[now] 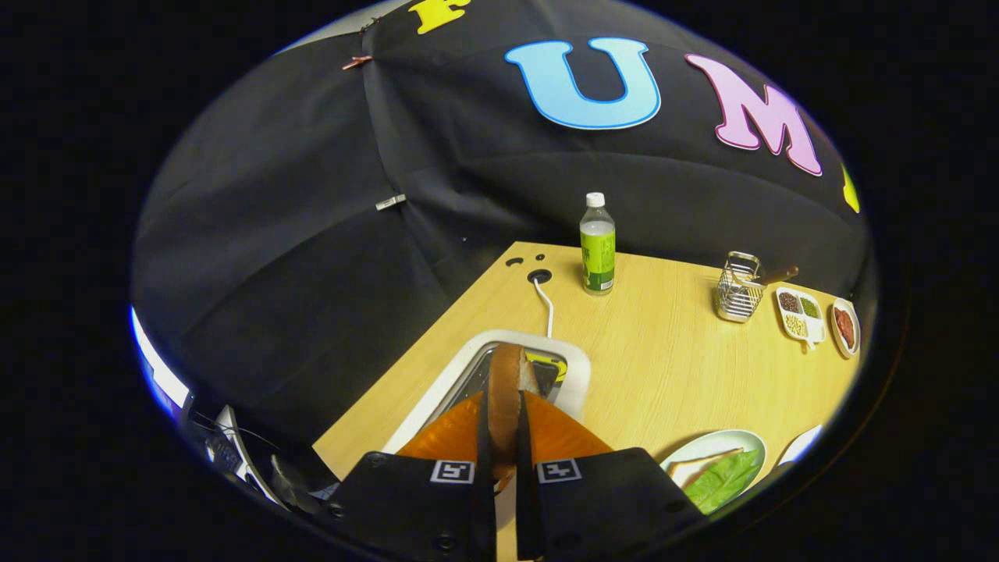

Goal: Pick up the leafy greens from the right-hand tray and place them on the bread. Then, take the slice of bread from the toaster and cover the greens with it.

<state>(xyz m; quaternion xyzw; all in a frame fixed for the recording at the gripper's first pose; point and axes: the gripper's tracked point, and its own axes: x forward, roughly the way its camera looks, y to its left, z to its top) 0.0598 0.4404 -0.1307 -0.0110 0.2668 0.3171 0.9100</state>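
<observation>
While clamped on the bread slice (506,390), hand-held gripper (504,437) above toaster (468,375) slot.

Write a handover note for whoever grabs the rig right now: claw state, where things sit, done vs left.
Claw: shut on the bread slice, edge-on between both fingers, over the toaster.
Leafy greens: already lying on bread on the plate, to the right of the fingers.
Done: greens placed; slice gripped.
Left: carry the slice to the plate and cover the greens.
Nearby, untouched: bottle, wire basket.
</observation>
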